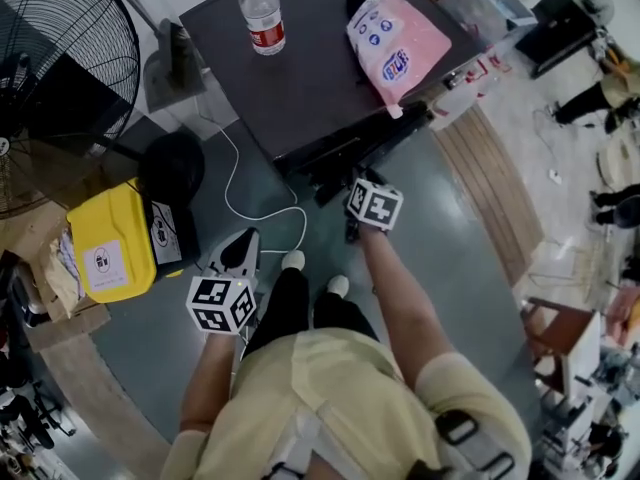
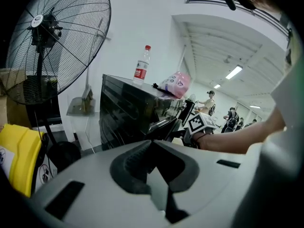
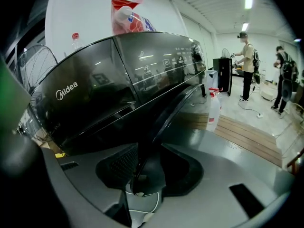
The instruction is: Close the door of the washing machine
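The dark Midea washing machine (image 1: 300,68) (image 2: 123,113) (image 3: 95,99) stands ahead of me, with a water bottle (image 1: 261,13) and a pink bag (image 1: 395,43) on its top. Its door (image 1: 335,163) (image 3: 171,113) hangs open and juts out toward me. My right gripper (image 1: 352,186) (image 3: 142,160) is at the door's outer edge, and the dark rim runs down between its jaws, which are closed on it. My left gripper (image 1: 243,240) (image 2: 151,144) hovers lower left, off the machine. It is shut, with nothing in it.
A big floor fan (image 1: 60,68) and a yellow container (image 1: 110,243) stand to the left. A white cable (image 1: 240,188) lies on the floor in front of the machine. To the right are a wooden pallet (image 1: 490,188) and a white jug (image 3: 213,110). People stand farther off.
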The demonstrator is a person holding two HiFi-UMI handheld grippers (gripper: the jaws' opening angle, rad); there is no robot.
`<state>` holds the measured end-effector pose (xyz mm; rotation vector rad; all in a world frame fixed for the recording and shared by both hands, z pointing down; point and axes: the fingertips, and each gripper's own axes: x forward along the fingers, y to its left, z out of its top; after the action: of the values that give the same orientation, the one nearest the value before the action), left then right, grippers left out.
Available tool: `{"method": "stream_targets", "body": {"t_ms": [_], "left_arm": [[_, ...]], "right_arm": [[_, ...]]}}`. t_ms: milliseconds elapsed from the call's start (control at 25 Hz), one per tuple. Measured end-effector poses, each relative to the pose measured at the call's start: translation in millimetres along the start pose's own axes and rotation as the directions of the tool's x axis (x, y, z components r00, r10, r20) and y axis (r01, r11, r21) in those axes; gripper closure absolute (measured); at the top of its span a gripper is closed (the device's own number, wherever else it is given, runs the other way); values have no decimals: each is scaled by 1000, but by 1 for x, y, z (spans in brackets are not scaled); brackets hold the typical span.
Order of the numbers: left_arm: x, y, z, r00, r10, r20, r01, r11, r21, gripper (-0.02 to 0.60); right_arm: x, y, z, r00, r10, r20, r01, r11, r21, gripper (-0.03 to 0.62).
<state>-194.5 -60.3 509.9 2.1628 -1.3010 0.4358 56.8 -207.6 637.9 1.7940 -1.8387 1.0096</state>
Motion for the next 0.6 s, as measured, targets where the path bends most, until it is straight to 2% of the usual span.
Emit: {"method": "stream_targets", "body": {"t_ms": [600], "left_arm": [[3,5,0,1000,-5,-10,5,1000,-6,591]], "right_arm": [[11,12,9,1000,19,-7,-19,1000,1,451]]}}
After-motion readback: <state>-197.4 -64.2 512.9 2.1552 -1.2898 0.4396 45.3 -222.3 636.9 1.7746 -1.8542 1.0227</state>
